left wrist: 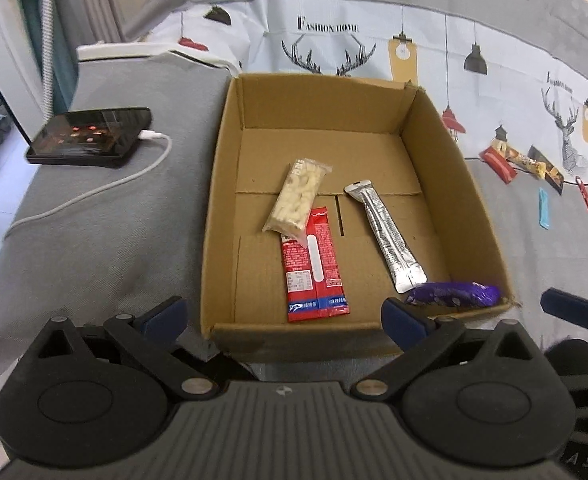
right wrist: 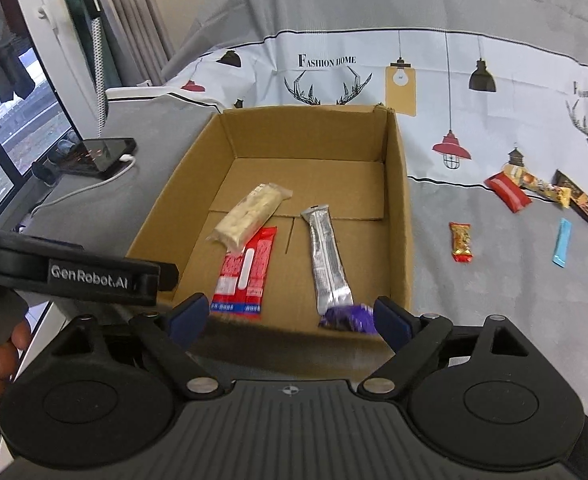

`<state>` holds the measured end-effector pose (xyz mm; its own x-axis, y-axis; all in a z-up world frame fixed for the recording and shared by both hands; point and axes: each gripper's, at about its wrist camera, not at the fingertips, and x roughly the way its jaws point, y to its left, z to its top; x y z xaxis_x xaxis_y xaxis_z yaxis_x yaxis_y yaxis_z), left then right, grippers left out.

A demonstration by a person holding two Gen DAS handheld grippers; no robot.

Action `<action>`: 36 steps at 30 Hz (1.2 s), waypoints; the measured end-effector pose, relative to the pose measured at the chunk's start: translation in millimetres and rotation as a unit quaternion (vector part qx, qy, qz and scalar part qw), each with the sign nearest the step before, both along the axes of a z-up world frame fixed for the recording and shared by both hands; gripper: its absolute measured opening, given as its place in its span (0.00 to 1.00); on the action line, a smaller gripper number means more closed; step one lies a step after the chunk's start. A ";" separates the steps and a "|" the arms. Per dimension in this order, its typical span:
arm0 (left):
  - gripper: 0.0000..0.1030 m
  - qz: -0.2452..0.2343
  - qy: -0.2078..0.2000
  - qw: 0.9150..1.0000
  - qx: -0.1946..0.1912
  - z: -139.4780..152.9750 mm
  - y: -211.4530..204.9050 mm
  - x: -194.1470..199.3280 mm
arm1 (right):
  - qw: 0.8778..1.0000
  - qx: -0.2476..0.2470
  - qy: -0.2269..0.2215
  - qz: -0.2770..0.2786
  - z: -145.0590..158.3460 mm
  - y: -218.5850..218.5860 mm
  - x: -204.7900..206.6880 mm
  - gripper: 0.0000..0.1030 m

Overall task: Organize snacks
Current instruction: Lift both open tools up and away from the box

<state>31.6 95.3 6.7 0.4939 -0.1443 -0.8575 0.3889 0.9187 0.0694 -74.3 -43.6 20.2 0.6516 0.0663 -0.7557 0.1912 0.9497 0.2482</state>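
Grey cloth printed with lamps and antlers covers the surface [right wrist: 474,300], where a cardboard box [left wrist: 222,184] holds a pale bar [left wrist: 296,200], a red packet [left wrist: 314,268], a silver stick [left wrist: 390,240] and a purple wrapper [left wrist: 454,295] against its near wall. Loose snacks [right wrist: 510,194] lie well apart to the right. A phone [left wrist: 90,136] on a white cable [left wrist: 94,192] rests left. Both the left gripper [left wrist: 284,316] and right gripper [right wrist: 290,318] gape wide, empty, before the box's near wall.
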 end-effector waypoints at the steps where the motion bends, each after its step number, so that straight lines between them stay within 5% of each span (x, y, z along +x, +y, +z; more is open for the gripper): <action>1: 1.00 0.002 -0.005 1.000 -0.001 3.4 2.6 -5.6 | 1.000 -0.003 -0.003 0.000 2.6 2.3 -6.4 0.89; 22: 1.00 -0.005 -0.054 0.998 0.003 26.4 22.8 -96.2 | 0.997 -0.025 -0.068 -0.038 39.9 15.2 -87.7 0.96; 36: 1.00 -0.007 -0.069 0.998 -0.002 37.0 24.6 -116.1 | 0.995 -0.025 -0.090 -0.036 48.8 20.3 -105.3 0.97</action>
<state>-84.5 119.9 43.7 0.6051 -0.1551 -0.7809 0.3890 0.9134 0.1200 -179.6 -23.3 69.0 0.7788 -0.0199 -0.6270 0.2152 0.9473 0.2372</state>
